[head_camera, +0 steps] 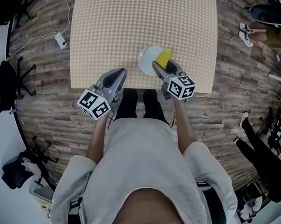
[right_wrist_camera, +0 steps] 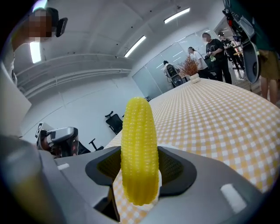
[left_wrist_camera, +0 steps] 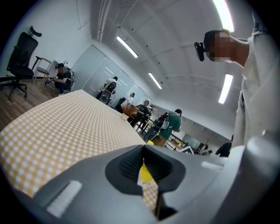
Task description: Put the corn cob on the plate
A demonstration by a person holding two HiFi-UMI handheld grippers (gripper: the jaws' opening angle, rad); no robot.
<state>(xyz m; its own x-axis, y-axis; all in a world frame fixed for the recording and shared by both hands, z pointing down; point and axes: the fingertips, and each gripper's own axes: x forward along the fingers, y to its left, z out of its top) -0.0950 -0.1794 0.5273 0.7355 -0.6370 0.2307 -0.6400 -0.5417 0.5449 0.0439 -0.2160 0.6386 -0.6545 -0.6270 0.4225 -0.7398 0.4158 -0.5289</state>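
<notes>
1. Right tongs (head_camera: pixel 164 64) pinching the corn cob (head_camera: pixel 164 56), one pad on each side of its lower half. Firm grip, cob standing up btwn the pads in the right gripper view.
2. Where's the cob? Above the right part of the plate (head_camera: pixel 143 59), tip pointing away from the person. Can't tell if its lower end touches the plate; a bit of white rim shows just under it.
3. Plate sits on the checked worktop (head_camera: pixel 112 24), close to the near edge, a little right of centre.
4. Left tongs (head_camera: pixel 118 74) well left of the plate, at the worktop's near edge. Pads pressed almost together, only a thin slit btwn them, nothing gripped.
5. Through that slit in the left gripper view: a sliver of yellow from the cob, plus checked cloth.
6. Left of the plate the cloth is bare; beyond its left edge, a power strip (head_camera: pixel 61 40) on the wood floor (head_camera: pixel 43 100).
</notes>
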